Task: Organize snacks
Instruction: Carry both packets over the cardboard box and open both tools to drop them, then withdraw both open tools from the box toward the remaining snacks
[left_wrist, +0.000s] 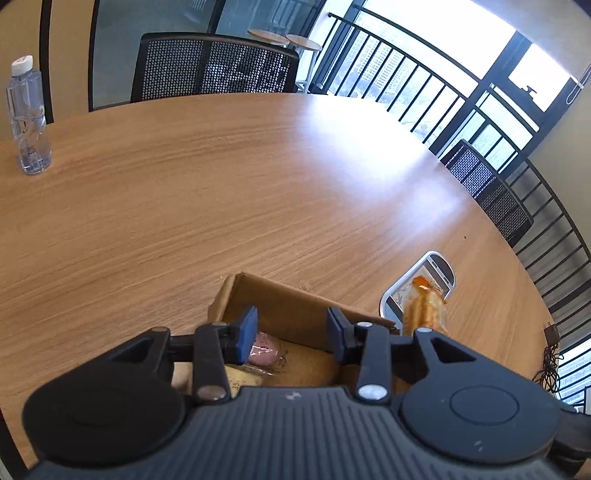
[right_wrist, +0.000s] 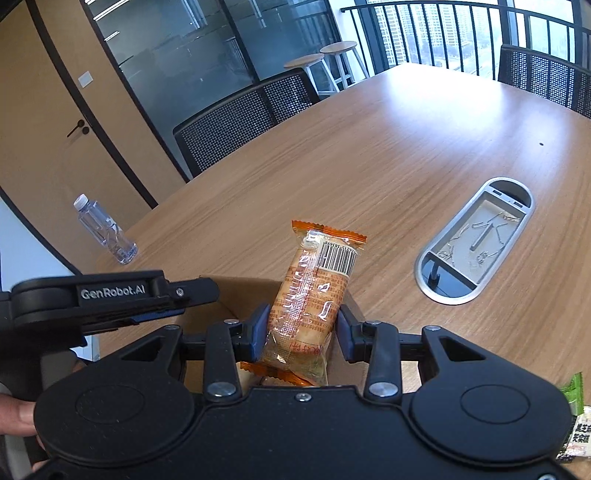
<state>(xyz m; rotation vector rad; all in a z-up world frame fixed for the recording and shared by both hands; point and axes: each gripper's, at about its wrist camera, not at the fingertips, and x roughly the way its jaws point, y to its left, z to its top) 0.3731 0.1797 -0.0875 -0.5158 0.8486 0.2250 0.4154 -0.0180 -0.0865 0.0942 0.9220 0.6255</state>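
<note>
An open cardboard box (left_wrist: 288, 306) stands on the wooden table (left_wrist: 221, 184). My left gripper (left_wrist: 291, 334) hangs over it, jaws open and nothing pressed between the blue pads. A pink wrapped snack (left_wrist: 264, 350) lies in the box under the left pad. My right gripper (right_wrist: 301, 332) is shut on an orange-edged clear packet of cake (right_wrist: 310, 295), held upright over the box's right side (right_wrist: 236, 295). The same packet (left_wrist: 424, 310) shows just right of the box in the left wrist view. The left gripper (right_wrist: 177, 306) appears side-on to the left.
A water bottle (left_wrist: 29, 118) stands at the table's far left, also bottle (right_wrist: 107, 232). A metal cable port (right_wrist: 476, 243) is sunk into the table to the right. Green and white snack packets (right_wrist: 576, 417) lie at the right edge. Mesh chairs (left_wrist: 214, 66) line the table.
</note>
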